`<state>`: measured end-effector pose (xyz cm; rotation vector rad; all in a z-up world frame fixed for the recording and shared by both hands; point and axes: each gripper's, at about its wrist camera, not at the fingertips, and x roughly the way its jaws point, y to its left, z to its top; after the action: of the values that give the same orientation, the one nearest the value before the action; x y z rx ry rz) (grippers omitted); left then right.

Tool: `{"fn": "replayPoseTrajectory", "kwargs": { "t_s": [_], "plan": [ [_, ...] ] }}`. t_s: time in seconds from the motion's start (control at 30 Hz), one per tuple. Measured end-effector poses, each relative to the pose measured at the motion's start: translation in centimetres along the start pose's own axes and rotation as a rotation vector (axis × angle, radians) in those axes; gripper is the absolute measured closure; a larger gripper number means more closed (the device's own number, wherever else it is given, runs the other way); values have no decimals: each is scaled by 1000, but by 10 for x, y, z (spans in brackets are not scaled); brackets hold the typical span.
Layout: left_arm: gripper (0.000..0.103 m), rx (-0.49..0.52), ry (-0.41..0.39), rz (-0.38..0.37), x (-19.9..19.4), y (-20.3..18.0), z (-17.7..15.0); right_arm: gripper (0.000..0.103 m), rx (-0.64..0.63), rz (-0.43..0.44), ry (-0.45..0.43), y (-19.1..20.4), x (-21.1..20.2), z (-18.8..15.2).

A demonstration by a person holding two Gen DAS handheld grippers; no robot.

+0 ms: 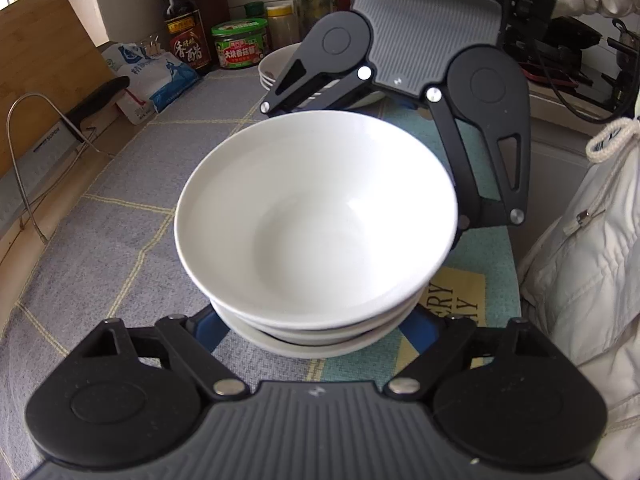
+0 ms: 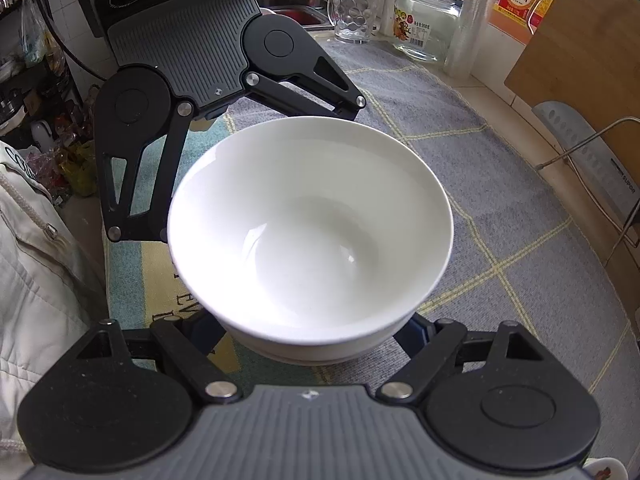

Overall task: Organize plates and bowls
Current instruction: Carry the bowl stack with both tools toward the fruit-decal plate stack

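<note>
Counter under grey checked cloth; white bowl stack on cloth.

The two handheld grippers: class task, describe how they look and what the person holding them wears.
Each gripper, left gripper and right gripper, has a grey ribbed body plate, black rounded linkage arms with round discs, silver rivets and blue finger parts. The person wears a white quilted jacket with a drawstring.

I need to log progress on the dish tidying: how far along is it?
Done: white ceramic bowls sit nested in one stack on the grey patterned cloth. In hand: the left gripper and right gripper close on that stack's base from opposite sides, fingertips hidden beneath it. Left: moving it, perhaps toward the second pile of white dishes by the sauce bottles.
</note>
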<state>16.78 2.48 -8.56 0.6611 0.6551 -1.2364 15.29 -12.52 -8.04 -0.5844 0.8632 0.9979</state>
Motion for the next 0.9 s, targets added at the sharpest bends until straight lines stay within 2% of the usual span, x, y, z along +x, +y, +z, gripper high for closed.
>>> {"fn": "replayPoseTrajectory", "kwargs": {
  "t_s": [0.5,0.9],
  "plan": [
    [15,2,0,15,-9,-6,21,14,-5,5,-19,-4,-25,1],
    [15,27,-15,30,4,-11,65,14,-9,-23,-31,-18,-66,-25]
  ]
}}
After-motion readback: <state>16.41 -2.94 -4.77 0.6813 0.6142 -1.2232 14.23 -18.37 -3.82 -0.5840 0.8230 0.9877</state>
